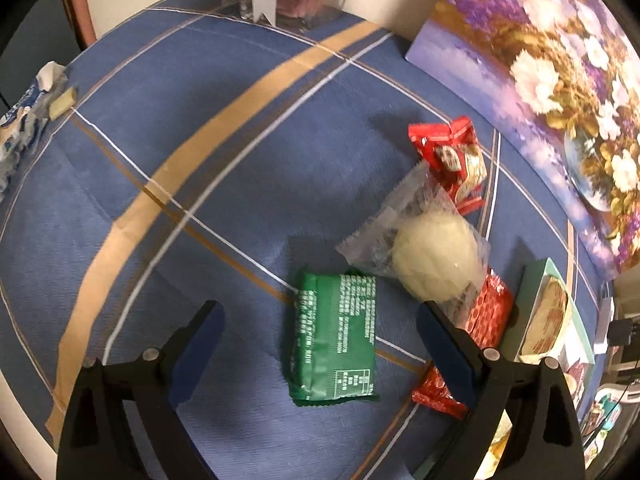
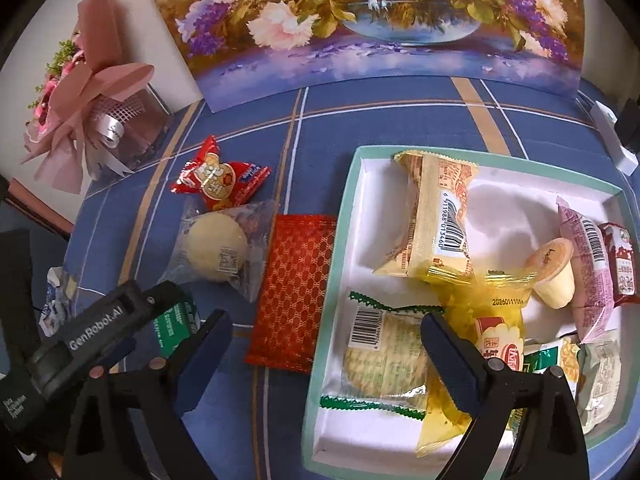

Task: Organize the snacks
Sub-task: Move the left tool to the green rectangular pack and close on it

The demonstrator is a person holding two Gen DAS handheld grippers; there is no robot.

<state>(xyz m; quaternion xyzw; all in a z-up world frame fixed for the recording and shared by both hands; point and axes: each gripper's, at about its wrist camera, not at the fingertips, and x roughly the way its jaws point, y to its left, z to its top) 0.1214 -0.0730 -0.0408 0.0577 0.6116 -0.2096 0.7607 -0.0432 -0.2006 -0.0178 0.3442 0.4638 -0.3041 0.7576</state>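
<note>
Left claw (image 1: pixel 320 332) gapes wide around the green packet (image 1: pixel 336 336), gripping nothing

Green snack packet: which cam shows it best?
Left wrist view. The green snack packet lies whole and unobstructed on the blue tablecloth, between the open left claw's fingers. The right wrist view shows only a sliver, mostly hidden behind the left claw's body.

My left view is dim and smeared with motion blur; the blue checked bench cloth (image 1: pixel 192 152) bows hard toward the black corners. Ahead of my left tongs (image 1: pixel 320 344), the green foil packet (image 1: pixel 336 336) casts a soft shadow leftward. My right view is brighter and sharper, with glare on the white-lined box (image 2: pixel 500 216).
</note>
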